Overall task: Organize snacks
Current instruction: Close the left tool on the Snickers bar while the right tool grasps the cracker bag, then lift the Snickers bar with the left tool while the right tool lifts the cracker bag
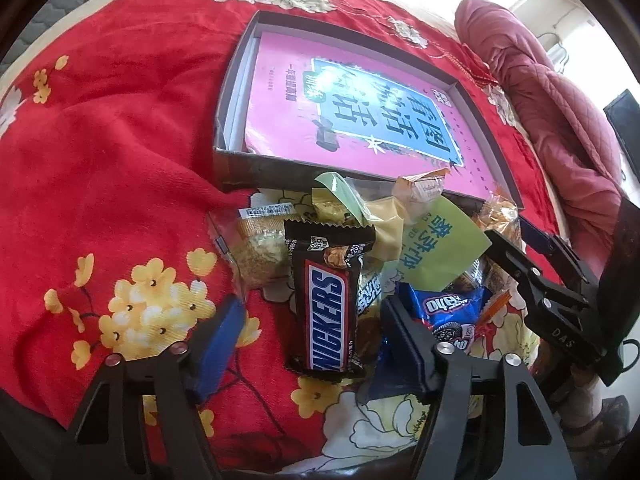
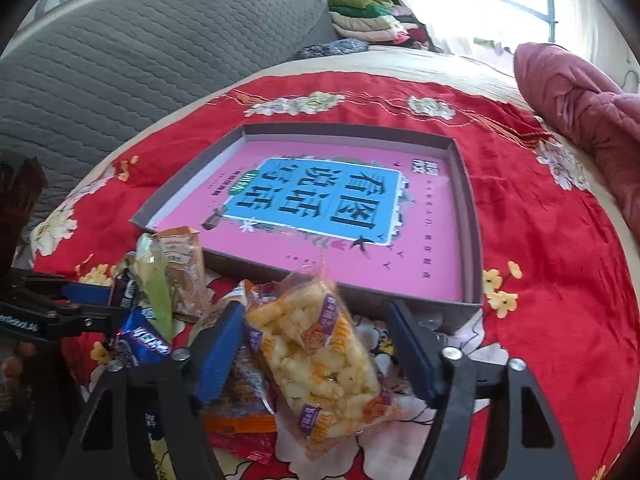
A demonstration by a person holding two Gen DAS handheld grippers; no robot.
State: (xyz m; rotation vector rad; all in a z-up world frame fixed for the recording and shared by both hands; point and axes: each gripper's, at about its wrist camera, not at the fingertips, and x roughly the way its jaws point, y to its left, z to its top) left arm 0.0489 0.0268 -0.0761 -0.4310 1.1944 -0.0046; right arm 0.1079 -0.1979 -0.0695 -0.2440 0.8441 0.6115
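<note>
The left claw (image 1: 316, 332) stands wide open, holding nothing — the Snickers bar (image 1: 326, 304) lies on the red flowered cloth (image 1: 120, 140) between its blue-padded fingers (image 1: 218, 332), touching neither. Just beside the bar sits a blue Oreo pack (image 1: 448, 312), partly under the right-hand finger, and beyond them a heap of small snack packets, among them a green one (image 1: 440, 248).

The right claw (image 2: 320, 344) is likewise spread wide with nothing gripped; a clear bag of puffed corn snacks (image 2: 320, 352) lies between its fingers, resting on an orange-and-red packet (image 2: 240, 412).

Past both heaps sits a shallow grey box (image 2: 472, 216) on the cloth, a pink book (image 2: 320, 200) flat inside it — the snacks all lie outside, against its near wall.
</note>
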